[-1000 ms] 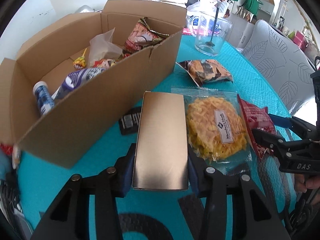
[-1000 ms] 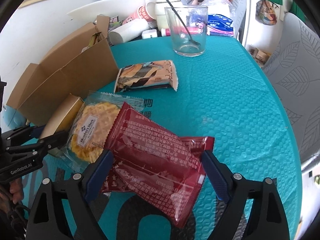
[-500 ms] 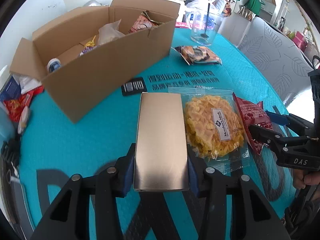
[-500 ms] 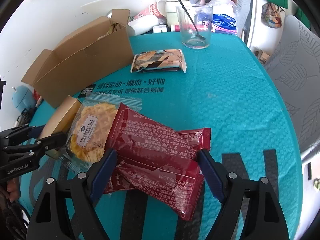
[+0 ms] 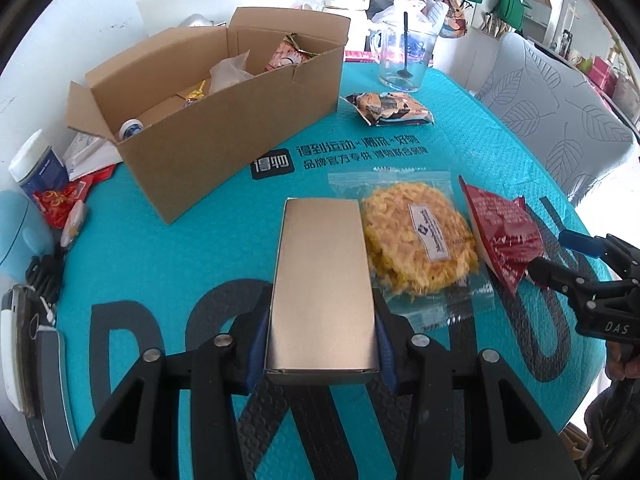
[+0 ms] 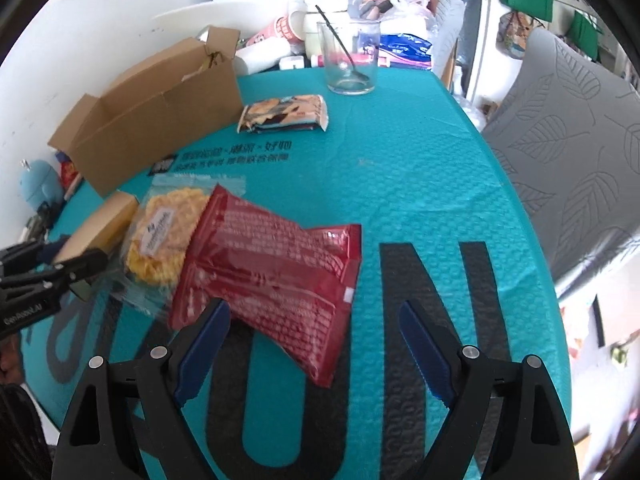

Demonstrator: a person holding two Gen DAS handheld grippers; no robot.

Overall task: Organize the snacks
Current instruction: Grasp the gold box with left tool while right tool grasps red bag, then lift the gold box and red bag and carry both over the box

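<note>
Left gripper (image 5: 322,336) clamping gold box (image 5: 322,280) at lower centre, likely bound for cardboard box (image 5: 224,92) upper left. Right gripper (image 6: 312,344) gaping wide, empty, behind red packet (image 6: 272,276); corn-crisp bag (image 5: 420,240) lying between.

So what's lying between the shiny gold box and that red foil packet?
A clear bag of yellow crisps lies between the gold box and red packet, seen in both wrist views.

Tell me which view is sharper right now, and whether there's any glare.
Left wrist view: sharp; the gold box in the left gripper shows a soft sheen, mat print readable. Right wrist view: softer, print on the red packet smeared; fisheye bends both.
</note>
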